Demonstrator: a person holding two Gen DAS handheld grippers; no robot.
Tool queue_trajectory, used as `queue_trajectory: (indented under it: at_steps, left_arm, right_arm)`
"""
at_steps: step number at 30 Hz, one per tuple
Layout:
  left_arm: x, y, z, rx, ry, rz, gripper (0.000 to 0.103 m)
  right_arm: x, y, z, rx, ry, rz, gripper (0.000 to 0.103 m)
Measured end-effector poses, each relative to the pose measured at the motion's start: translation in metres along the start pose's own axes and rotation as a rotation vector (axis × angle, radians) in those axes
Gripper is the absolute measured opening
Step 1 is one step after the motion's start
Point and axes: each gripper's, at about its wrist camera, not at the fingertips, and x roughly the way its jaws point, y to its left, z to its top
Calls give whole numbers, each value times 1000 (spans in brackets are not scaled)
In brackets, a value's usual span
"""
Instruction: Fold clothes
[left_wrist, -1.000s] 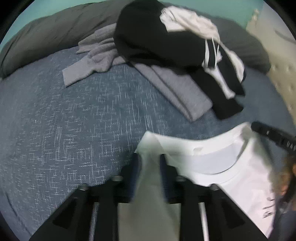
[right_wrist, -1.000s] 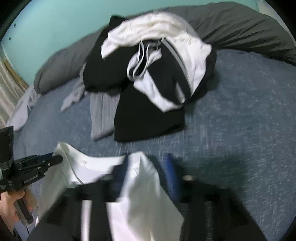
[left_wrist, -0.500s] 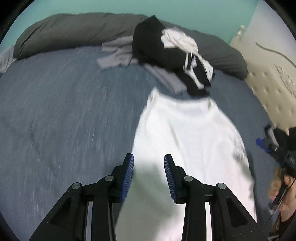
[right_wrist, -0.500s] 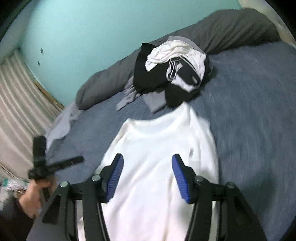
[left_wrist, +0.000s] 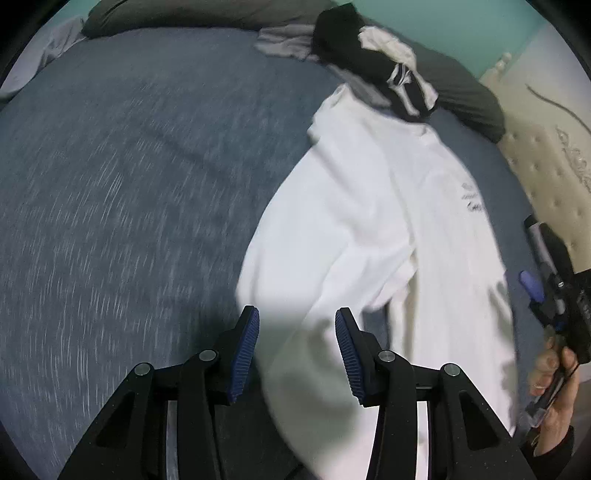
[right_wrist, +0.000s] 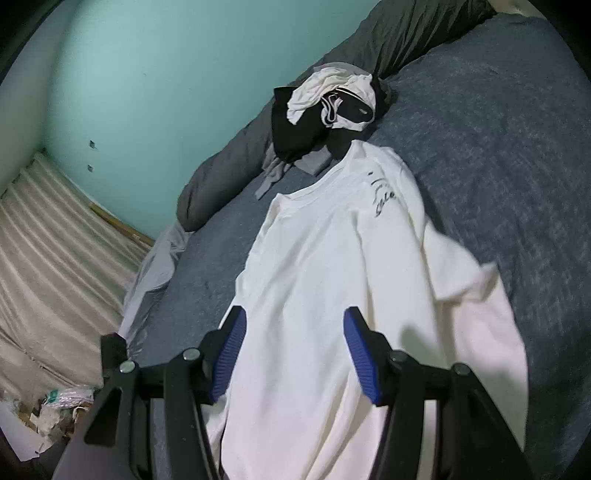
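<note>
Both grippers hang above a white T-shirt (right_wrist: 325, 280) that lies spread lengthwise on a blue-grey bedspread (left_wrist: 110, 177), collar end away from the cameras. The left gripper (left_wrist: 297, 350) has its blue-padded fingers (left_wrist: 245, 350) spread wide with nothing between them; the near hem end of the shirt shows through the gap, with its left edge close to the left finger, though blur hides whether any pad touches cloth. The right gripper (right_wrist: 295, 358) is likewise wide apart and empty, and the body of the shirt fills the gap between its pads. A sleeve (right_wrist: 465, 273) lies rumpled out to the shirt's right side, and a small dark print (right_wrist: 384, 199) sits near the shoulder. Beyond the collar, touching it or just short of it, sits a heap of black, white and grey clothes (right_wrist: 325, 114), backed by a long dark grey bolster (right_wrist: 236, 155) along a teal wall (right_wrist: 166, 74). In the left wrist view a hand (left_wrist: 554, 387) grips the right gripper's handle at the right edge.
</note>
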Motion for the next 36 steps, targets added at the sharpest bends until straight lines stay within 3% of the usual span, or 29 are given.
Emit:
queue_trajectory:
  at_steps: [7,16,24,25,26,28,36]
  left_arm:
    - [-4,17,-36,-82,13,31,49]
    - [-12,17,-54,-132,0,47,49]
    - [-4,-9,-68,-65,42,6,48]
    - [-2,-13,-69,-63,42,-2,42]
    - [-1,-17,-69,-57,43,-2,27]
    - [-2,-27,-67,-26,33,23,9]
    - [-5,-82,-53,94,37,-23,6]
  right_arm:
    - [9,-3,1,18,7,28,56]
    - [22,-2,6,22,10,64,56]
    - [26,6,-3,-9,33,77,56]
    - [27,6,-4,-8,31,77,56]
    - [26,5,-3,-5,28,77,56]
    - [24,4,-2,1,22,78,56]
    - [16,-9,6,41,-6,76,56]
